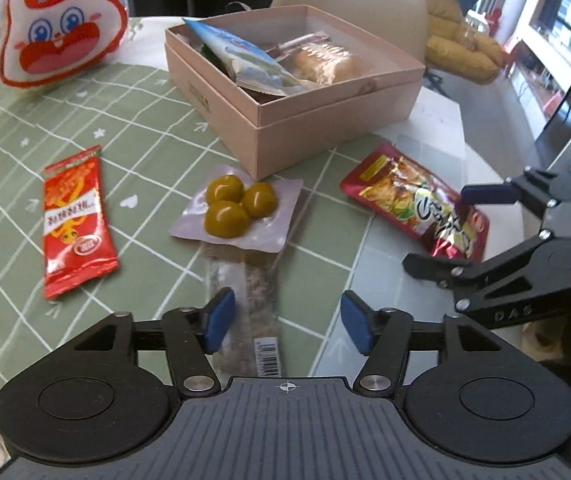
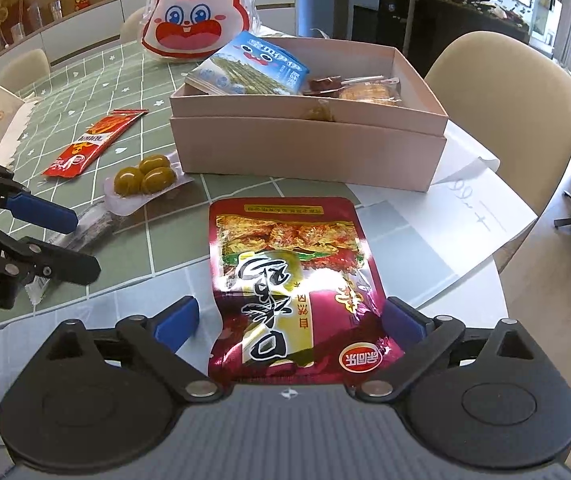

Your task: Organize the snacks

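Both grippers spread, nothing gripped. Left gripper [image 1: 285, 322] hovering over a long clear pack [image 1: 251, 300] with barcode at the near end, lying flat on the counter [image 1: 145, 132] between the blue fingers [image 1: 219, 320], pads not touching it. Right gripper [image 2: 289, 320] straddling the maroon foil pouch [image 2: 293, 280], fingers wide on either side, right pad just beside the pouch edge, contact unclear; pouch flat on the counter. Pouch print upside down in the right view: large Chinese characters on a gold panel, red oval logo near the bottom corner, not legible enough to quote. Red sachet [image 1: 73, 224] flat on the green grid cloth, well left of the left gripper, yellow Chinese lettering and a small oval logo, text too blurred to read. Vacuum pack of three olive-green balls [image 1: 237, 206] just in front of the pink box [image 1: 297, 132], far end of the clear pack tucked under it. Box open, holding a blue bag [image 2: 253, 66] with cartoon face, tilted against the wall, plus clear-wrapped pastry [image 1: 321, 62]. Rabbit-face bag [image 1: 59, 28], red and white, upright behind. "DAS" embossed on the right gripper body in the left view; "ot.AI" fragment on the left gripper body in the right view. Handwriting on a white paper sheet [image 2: 465, 216] right of the box, unreadable.
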A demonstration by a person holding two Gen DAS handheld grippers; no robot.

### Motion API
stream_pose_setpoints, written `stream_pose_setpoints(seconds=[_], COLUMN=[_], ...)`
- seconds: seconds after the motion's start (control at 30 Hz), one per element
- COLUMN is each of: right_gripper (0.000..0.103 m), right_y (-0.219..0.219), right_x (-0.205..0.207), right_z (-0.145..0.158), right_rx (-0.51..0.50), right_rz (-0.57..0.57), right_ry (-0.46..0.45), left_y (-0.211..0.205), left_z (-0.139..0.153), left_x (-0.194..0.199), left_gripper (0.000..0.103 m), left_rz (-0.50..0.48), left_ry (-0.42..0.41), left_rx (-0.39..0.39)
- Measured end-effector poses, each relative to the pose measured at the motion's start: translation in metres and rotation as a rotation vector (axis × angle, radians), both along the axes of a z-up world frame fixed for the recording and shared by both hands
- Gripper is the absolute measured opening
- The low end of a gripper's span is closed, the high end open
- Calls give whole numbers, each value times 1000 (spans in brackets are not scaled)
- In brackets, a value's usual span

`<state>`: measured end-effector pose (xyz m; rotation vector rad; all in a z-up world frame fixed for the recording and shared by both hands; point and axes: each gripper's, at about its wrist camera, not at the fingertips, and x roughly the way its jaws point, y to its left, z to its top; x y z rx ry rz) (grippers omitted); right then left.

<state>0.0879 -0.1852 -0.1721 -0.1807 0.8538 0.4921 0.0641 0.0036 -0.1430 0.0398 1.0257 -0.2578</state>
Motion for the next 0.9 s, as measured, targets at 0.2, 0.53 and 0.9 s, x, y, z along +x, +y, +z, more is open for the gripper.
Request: stream_pose_setpoints(seconds=[0.2,0.53,0.9], right_gripper=[100,103,87], right_y=[-1,2,61], right_x=[-4,-1,21], right_z=[-2,-1,42], right_rx=[8,-6,99], right_rz=[-2,17,208], right_ry=[-10,6,-29], left_y=[9,20,43], left_z=[3,-12,-7], left_x=[-11,4,-31], left_gripper=[59,59,42], left_rz=[66,92,204], left_ry=[-47,-47,-12], left_rx=[53,20,-10])
